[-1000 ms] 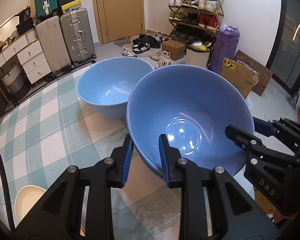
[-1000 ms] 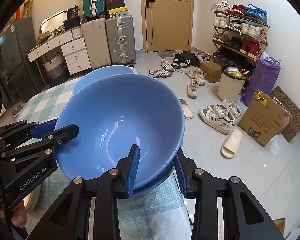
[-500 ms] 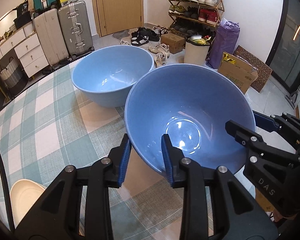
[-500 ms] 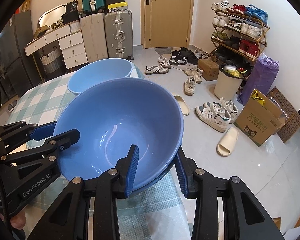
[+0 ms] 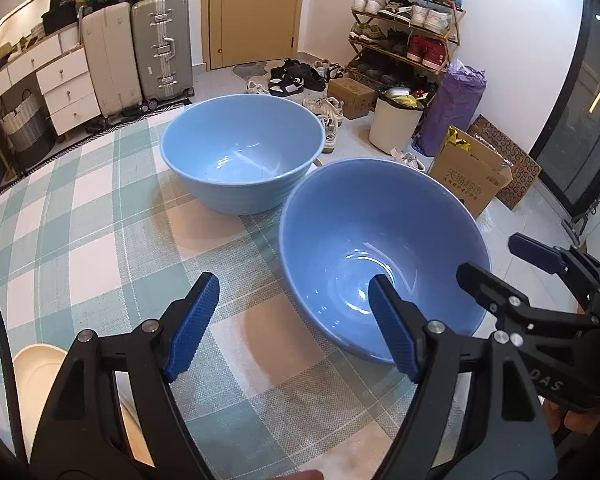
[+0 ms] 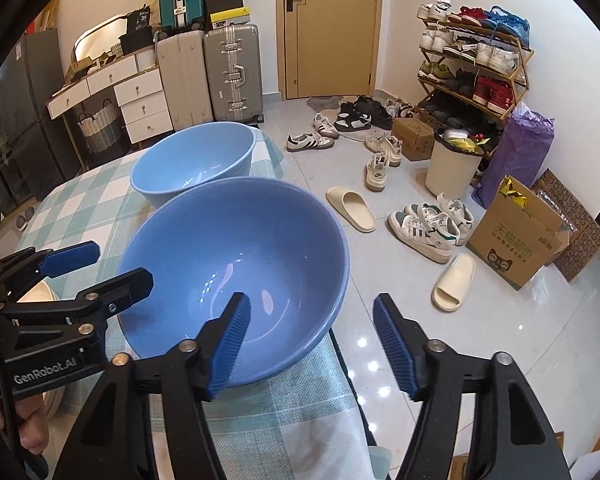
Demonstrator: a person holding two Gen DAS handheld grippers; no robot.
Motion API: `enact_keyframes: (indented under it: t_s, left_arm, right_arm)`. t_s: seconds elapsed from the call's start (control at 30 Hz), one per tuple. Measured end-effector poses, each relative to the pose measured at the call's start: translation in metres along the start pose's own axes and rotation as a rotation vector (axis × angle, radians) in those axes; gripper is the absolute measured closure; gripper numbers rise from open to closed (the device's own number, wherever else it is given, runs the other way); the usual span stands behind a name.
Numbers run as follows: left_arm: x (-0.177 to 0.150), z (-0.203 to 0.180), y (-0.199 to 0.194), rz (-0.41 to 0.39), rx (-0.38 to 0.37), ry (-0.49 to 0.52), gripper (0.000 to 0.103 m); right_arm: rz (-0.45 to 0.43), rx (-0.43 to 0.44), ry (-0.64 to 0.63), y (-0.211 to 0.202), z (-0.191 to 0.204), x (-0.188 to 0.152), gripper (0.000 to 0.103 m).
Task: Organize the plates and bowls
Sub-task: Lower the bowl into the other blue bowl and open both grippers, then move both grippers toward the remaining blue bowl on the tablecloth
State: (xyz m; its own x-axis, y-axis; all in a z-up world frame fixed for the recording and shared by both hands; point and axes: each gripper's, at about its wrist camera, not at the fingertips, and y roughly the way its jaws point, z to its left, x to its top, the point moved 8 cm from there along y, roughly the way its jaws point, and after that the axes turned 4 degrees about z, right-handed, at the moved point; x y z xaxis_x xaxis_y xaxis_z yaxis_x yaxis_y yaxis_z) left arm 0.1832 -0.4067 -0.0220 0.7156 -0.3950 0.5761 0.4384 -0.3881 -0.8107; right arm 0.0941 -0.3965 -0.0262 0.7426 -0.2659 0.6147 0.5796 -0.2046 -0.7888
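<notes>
Both claws have just been opening: the left claw [image 5: 292,324] and right claw [image 6: 310,344] stand wide, each straddling the near blue bowl's [image 5: 380,256] rim untouched. It sits on the checked bench [image 5: 100,240] beside the far blue bowl [image 5: 242,156]. Back both straight off, clearing the rim, so it isn't nudged.

A checked tablecloth [image 5: 100,216] covers the table, bearing two blue bowls [image 5: 240,160] [image 5: 380,240] and a cream plate [image 5: 36,376].
</notes>
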Motion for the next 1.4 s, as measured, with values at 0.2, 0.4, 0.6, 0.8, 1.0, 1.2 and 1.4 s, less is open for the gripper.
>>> enact_keyframes:
  t_s: [0.2,0.4,0.6,0.8,1.0,1.2,1.4]
  left_arm:
    - [0.002,0.015,-0.008,-0.004,0.006,-0.027,0.02]
    - [0.005,0.029,-0.023,-0.044,0.021,-0.054,0.002]
    - [0.012,0.045,-0.036,-0.063,0.014,-0.1,0.003]
    - [0.022,0.059,-0.042,-0.074,0.019,-0.136,0.003]
    - [0.034,0.075,-0.038,-0.073,0.021,-0.177,0.003]
    - [0.043,0.088,-0.024,-0.057,0.026,-0.216,0.003]
    - [0.051,0.1,-0.008,-0.04,0.046,-0.242,0.003]
  right_arm:
    - [-0.013,0.029,-0.013,-0.011,0.001,0.01,0.007]
    - [-0.027,0.078,-0.059,-0.025,0.006,0.024,0.001]
    - [-0.053,0.109,-0.099,-0.042,0.007,0.051,0.001]
    - [-0.05,0.118,-0.127,-0.043,0.008,0.078,0.001]
    - [-0.026,0.149,-0.139,-0.027,0.015,0.098,0.001]
    - [-0.004,0.183,-0.128,-0.005,0.022,0.118,0.001]
    - [0.013,0.181,-0.127,0.02,0.027,0.137,0.001]
